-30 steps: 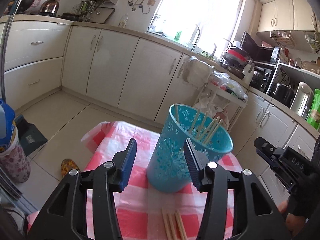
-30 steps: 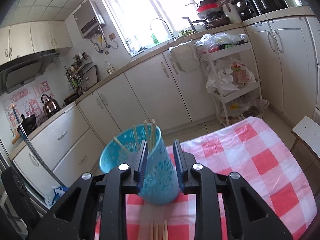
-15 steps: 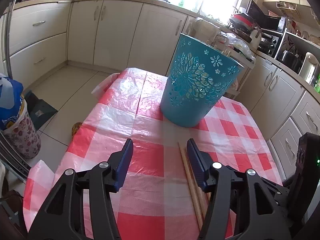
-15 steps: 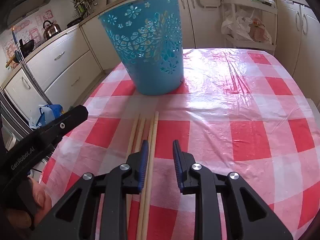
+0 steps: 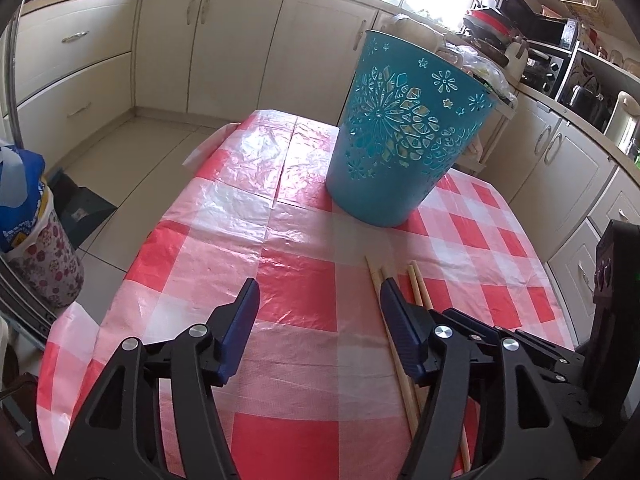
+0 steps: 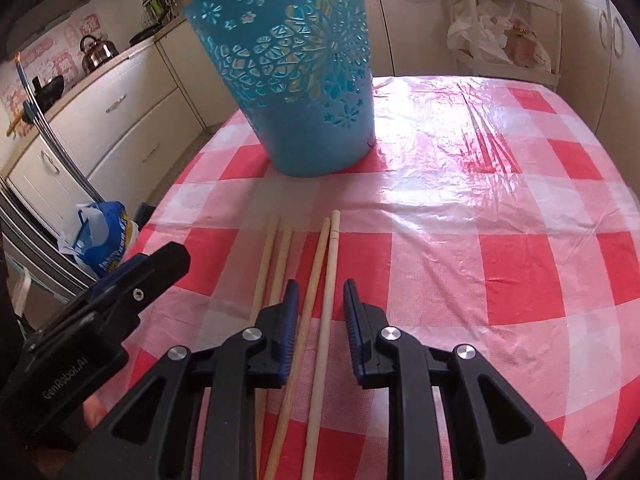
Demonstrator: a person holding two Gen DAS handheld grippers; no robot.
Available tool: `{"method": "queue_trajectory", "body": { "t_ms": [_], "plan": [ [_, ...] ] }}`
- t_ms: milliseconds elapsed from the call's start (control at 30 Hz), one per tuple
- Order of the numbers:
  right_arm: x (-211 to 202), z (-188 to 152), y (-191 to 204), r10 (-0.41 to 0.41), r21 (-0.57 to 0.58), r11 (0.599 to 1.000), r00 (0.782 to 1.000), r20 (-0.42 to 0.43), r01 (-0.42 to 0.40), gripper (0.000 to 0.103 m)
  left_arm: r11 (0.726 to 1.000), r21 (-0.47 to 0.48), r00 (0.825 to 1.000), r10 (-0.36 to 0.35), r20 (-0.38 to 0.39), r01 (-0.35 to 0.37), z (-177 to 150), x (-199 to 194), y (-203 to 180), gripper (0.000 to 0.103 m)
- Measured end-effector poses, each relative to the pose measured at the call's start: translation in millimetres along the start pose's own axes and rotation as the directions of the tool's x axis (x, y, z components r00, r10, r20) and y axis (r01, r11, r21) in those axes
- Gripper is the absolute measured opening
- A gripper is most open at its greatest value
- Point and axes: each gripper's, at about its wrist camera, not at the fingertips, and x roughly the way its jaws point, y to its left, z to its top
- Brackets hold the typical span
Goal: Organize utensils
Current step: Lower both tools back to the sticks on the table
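Now lower than before, the right gripper (image 6: 320,312) straddles two chopsticks (image 6: 325,280), jaws parted; left gripper (image 5: 316,312) gapes wide, empty.

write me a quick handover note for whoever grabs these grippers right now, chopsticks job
Right gripper: open, low over the table, jaws either side of the right-hand pair of chopsticks, not closed on them.
Left gripper: open, empty, over the checked tablecloth just left of the chopsticks.
Things: four loose chopsticks lie flat in two pairs; the other pair lies to the left. The blue basket stands upright beyond their tips.
Done: nothing gripped yet.
Left: close on the right-hand pair, drop it into the basket, then likely the other pair.
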Motion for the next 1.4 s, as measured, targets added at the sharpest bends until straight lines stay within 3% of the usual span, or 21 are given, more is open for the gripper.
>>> {"method": "queue_trajectory", "body": {
  "t_ms": [367,467,533,800,1167,1400],
  "plan": [
    [-0.4,-0.1,13.8,-0.103,-0.097,0.99,0.995,0.016,0.104,0.022,0.999,0.047,1.0,0.0,-0.031,0.001,-1.3,6.6,-12.5,0.061],
    [1.4,-1.3,14.5,-0.137,-0.128,0.982,0.991,0.005,0.136,0.013,0.998,0.06,0.999,-0.002,-0.053,0.006,-1.7,10.4,-16.3,0.062],
    [0.4,-1.6,11.5,-0.141,-0.134,0.981,0.99,0.003,0.141,0.007,0.997,0.072,0.998,-0.004,-0.066,0.008,-2.5,12.9,-19.9,0.063],
    [-7.0,-9.3,8.4,-0.146,-0.163,0.976,0.989,-0.002,0.144,0.006,0.994,0.111,0.99,0.023,-0.142,-0.007,-3.9,27.4,-28.7,0.064],
    [-6.2,-6.9,6.2,-0.135,-0.153,0.979,0.991,-0.002,0.133,0.006,0.989,0.14,0.986,0.077,-0.147,-0.057,0.4,34.4,-31.9,0.063],
    [-4.5,-5.7,6.1,-0.134,-0.157,0.979,0.991,-0.002,0.132,0.006,0.989,0.141,0.987,0.071,-0.146,-0.05,1.5,31.3,-33.5,0.062]
  ]
}}
